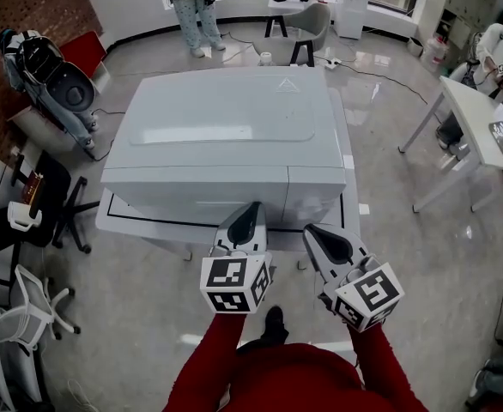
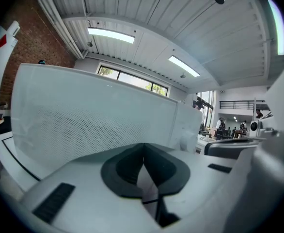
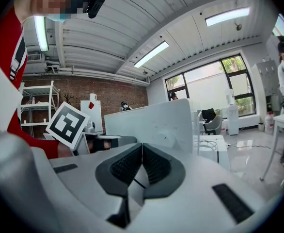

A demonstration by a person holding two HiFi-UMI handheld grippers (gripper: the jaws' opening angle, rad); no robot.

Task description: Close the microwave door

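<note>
Microwave [image 1: 226,118] stands on the low white table [image 1: 114,217] before us; its door [image 1: 200,187], the left part of the near face, looks flush or almost so. We judge the door rigid and light on its hinge, better pushed on the flat front than gripped. The left hand-held gripper [image 1: 253,208] and right hand-held gripper [image 1: 312,232], both clenched and empty, point almost level at it.
</note>
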